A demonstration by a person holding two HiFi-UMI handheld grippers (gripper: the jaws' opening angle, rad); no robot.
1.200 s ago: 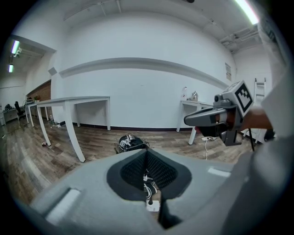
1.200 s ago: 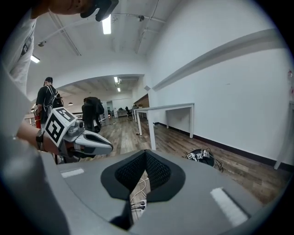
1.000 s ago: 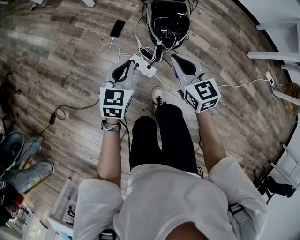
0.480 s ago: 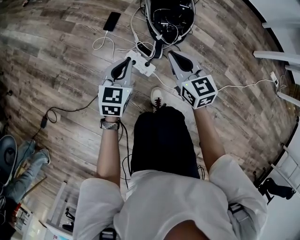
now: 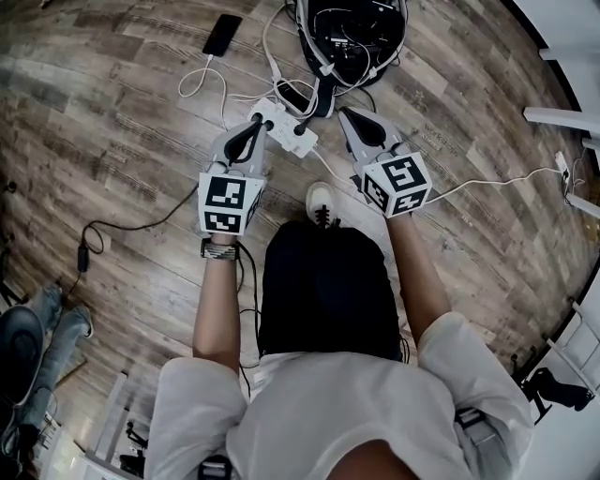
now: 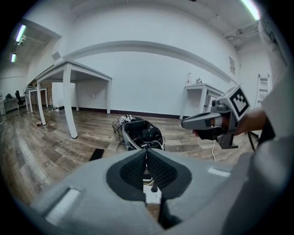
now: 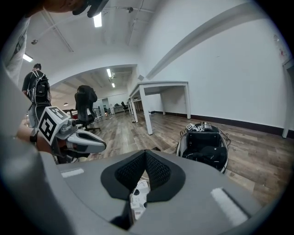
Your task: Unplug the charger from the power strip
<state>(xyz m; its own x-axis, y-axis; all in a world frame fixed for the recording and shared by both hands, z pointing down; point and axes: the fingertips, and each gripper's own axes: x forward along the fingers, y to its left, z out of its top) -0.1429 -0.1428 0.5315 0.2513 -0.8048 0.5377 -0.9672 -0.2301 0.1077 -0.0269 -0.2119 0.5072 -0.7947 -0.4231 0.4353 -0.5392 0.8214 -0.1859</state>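
A white power strip [image 5: 283, 124] lies on the wood floor, with a black charger plug [image 5: 302, 121] standing in it and white cables running off. My left gripper [image 5: 253, 124] hovers over the strip's left end, jaws shut on nothing. To the right of the strip my right gripper [image 5: 349, 115] is also shut and empty. In the left gripper view the strip [image 6: 152, 194] and a black plug [image 6: 154, 188] show below the closed left gripper [image 6: 146, 151]. Below the closed right gripper [image 7: 145, 153], the right gripper view shows the strip [image 7: 139, 195].
An open black bag [image 5: 352, 28] full of cables sits just beyond the strip. A phone [image 5: 222, 35] on a white cable lies at the far left. My white shoe [image 5: 322, 202] is between the grippers. A black adapter cord [image 5: 84, 253] trails left; white table legs [image 5: 562, 117] stand right.
Both grippers have sunk toward the floor, still side by side and still shut. The strip and bag now sit closer to the fingertips.
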